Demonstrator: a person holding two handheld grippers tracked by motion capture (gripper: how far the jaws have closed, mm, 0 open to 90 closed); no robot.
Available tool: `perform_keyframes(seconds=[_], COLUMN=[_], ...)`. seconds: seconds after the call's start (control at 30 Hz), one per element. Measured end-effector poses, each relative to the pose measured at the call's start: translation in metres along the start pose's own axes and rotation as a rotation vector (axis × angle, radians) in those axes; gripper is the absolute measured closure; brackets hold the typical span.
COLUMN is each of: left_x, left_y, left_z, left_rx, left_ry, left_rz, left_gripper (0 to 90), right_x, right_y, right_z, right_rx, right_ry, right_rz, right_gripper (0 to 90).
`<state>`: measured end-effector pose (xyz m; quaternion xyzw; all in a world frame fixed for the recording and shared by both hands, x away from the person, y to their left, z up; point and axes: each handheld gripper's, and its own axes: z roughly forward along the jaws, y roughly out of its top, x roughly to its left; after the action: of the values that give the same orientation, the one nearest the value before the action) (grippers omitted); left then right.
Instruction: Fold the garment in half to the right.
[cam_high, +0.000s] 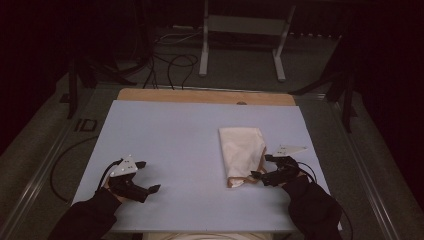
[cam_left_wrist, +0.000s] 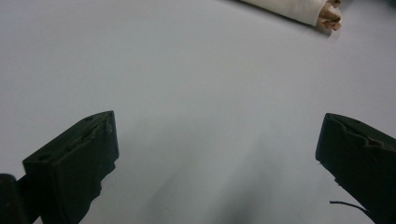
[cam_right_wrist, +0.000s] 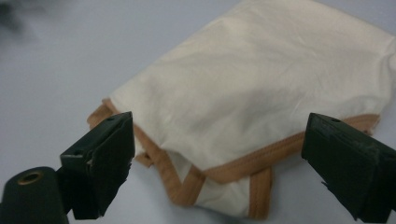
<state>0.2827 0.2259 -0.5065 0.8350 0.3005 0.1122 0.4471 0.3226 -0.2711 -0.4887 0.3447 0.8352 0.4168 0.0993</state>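
Note:
A folded cream cloth (cam_high: 242, 152) with tan-orange trim lies right of the middle of the pale blue table top (cam_high: 170, 145). My right gripper (cam_high: 263, 166) stands open at the cloth's near right edge, its jaws on either side of the trimmed border without closing on it. In the right gripper view the cloth (cam_right_wrist: 261, 93) spreads just beyond the open gripper (cam_right_wrist: 229, 163). My left gripper (cam_high: 148, 176) is open over bare table at the near left, well apart from the cloth. In the left gripper view the cloth's end (cam_left_wrist: 303, 10) lies far off, past the open gripper (cam_left_wrist: 217, 149).
A wooden strip (cam_high: 205, 96) runs along the table's far edge. Beyond it stand a white frame (cam_high: 242, 30) and loose cables (cam_high: 170, 62) on the floor. Metal rails (cam_high: 40, 170) flank the table, and dark stands rise at both sides.

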Motion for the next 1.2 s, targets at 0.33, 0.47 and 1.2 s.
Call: perform_keyframes(seconds=[0.33,0.47,1.2], left_x=[0.000,0.000,0.002], left_y=[0.000,0.000,-0.001], left_z=[-0.002,-0.002,-0.004], left_rx=[-0.004,-0.007,-0.004], left_ry=[0.004,0.006,0.017], left_rz=[0.003,0.001,-0.004], left_gripper=[0.2,0.2,0.2], right_x=[0.006,0.008,0.005], right_y=[-0.026,-0.033,-0.053], right_z=[-0.004,-0.005,-0.019], right_rx=[-0.011,-0.017,-0.037], right_ry=[0.001,-0.013,-0.078], right_rz=[-0.018,-0.042,0.016], right_gripper=[10.0,10.0,10.0])
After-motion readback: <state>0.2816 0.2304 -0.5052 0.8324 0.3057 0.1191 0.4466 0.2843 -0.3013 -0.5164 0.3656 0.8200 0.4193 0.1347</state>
